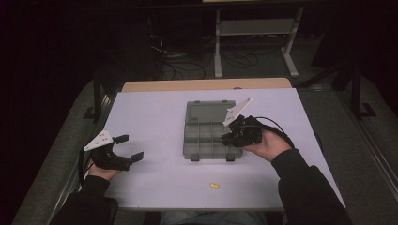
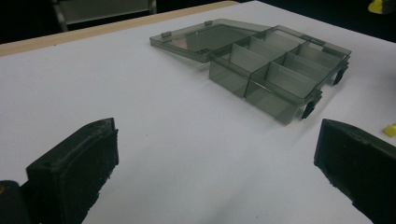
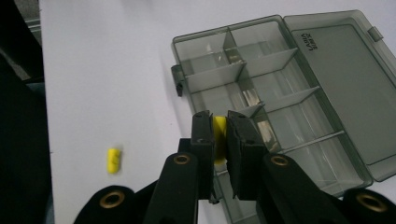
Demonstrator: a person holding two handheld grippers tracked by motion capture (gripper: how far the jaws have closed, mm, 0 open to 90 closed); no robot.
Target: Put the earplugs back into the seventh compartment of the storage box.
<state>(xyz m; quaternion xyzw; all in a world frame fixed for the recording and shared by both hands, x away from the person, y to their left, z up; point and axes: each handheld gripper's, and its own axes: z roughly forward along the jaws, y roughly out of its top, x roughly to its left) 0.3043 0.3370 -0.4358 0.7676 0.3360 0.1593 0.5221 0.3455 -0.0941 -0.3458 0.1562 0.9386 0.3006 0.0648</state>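
Yellow capsule (image 3: 219,133) sits pinched between my right gripper's (image 3: 219,122) jaws, above the open organizer box (image 3: 299,84). My left gripper (image 1: 127,146) rests on the table (image 1: 155,112), jaws spread wide around nothing.

Overhead and jaw-mounted views, shared organizer box (image 1: 210,129)

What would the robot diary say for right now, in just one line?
right gripper: shut on yellow piece, above open box | left gripper: open, holding nothing | second yellow piece: on table
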